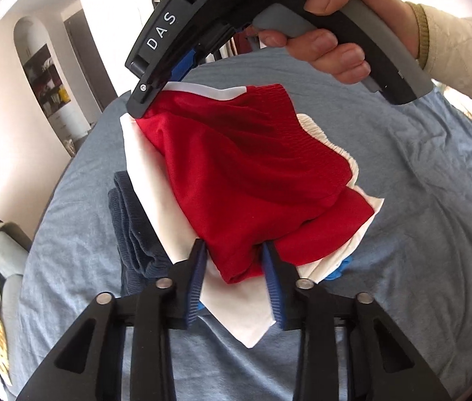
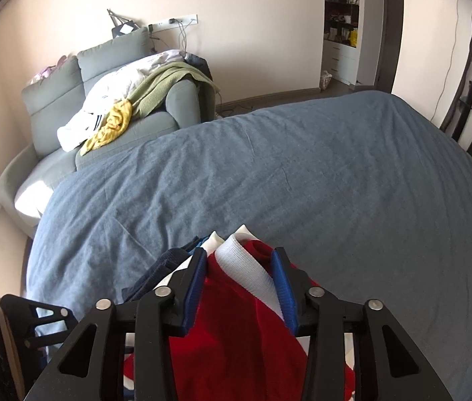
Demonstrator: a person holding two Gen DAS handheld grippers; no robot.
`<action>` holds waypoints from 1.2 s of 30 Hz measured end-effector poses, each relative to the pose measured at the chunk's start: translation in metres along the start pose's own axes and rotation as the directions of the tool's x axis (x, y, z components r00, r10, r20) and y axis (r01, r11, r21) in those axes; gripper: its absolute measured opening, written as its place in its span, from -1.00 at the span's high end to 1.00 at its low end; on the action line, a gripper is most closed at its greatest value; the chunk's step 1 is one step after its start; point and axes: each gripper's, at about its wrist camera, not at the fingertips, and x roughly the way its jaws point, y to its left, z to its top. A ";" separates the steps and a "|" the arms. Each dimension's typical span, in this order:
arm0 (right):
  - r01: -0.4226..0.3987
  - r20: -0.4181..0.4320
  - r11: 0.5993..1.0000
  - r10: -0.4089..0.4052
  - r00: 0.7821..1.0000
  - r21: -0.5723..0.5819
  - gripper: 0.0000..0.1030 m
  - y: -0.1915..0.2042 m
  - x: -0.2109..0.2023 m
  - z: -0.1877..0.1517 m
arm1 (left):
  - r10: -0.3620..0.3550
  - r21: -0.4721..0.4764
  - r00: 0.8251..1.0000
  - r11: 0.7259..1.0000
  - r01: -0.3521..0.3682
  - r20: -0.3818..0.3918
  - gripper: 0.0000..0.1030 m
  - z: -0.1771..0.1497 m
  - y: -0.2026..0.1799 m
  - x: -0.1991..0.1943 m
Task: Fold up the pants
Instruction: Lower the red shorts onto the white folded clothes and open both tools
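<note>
While both grippers straddle the red pants [image 1: 236, 180], nothing looks clamped. Left gripper [image 1: 234, 257]: jaws apart around the near red corner, on the stack of folded clothes [image 1: 142, 220] on the blue bed [image 1: 419, 217]. Right gripper [image 2: 241, 267]: jaws apart around the white-trimmed edge. Risk: closing deep snags the white garment [image 1: 236, 314] underneath, dragging the stack.

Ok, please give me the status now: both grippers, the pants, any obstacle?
Left gripper open around red pants. Right gripper open at white band. Pants on folded stack, blue bed.
</note>
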 end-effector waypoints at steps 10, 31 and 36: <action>0.015 0.012 0.989 -0.017 1.000 0.144 0.76 -0.021 0.015 0.002 | 0.019 -0.107 1.000 0.994 -0.017 0.019 0.84 -0.003 0.015 -0.010; 0.063 -0.029 0.966 -0.058 0.998 0.250 0.11 -0.036 0.050 0.008 | 0.172 -0.166 0.985 0.972 -0.165 0.029 0.09 0.013 0.036 -0.042; 0.096 0.055 0.945 -0.119 0.991 0.312 0.11 -0.047 -0.002 -0.001 | 0.208 -0.112 0.974 0.974 -0.198 0.090 0.09 0.026 0.018 -0.052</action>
